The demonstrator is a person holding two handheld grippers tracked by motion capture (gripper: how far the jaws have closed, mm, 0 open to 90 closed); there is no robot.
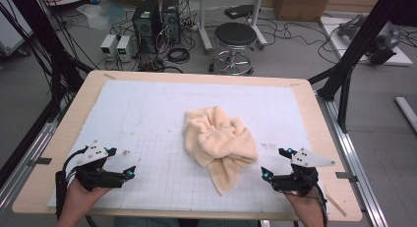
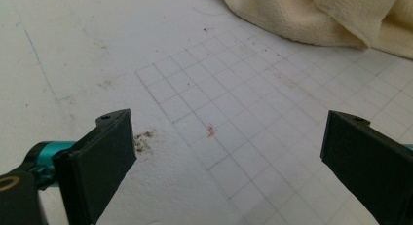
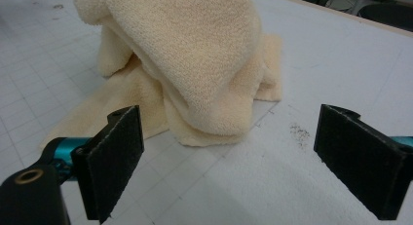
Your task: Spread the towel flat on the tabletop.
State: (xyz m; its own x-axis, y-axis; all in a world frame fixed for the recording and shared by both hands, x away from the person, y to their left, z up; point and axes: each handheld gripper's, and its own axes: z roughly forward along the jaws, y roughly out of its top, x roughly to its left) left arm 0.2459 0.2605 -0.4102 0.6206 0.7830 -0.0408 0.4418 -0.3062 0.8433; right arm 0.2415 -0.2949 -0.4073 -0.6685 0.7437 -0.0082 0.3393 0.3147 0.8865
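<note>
High view first: I see a crumpled cream towel (image 1: 219, 141) lying near the middle of the white gridded mat (image 1: 147, 109) on the bench (image 1: 78, 101), with my left gripper (image 1: 124, 161) and right gripper (image 1: 274, 163) low on either side, both apart from it. Left gripper view: my jaws stand wide over bare grid, nothing between them, the towel (image 2: 311, 15) ahead to the right. Right gripper view: jaws wide again, empty, the heaped towel (image 3: 195, 64) just ahead.
</note>
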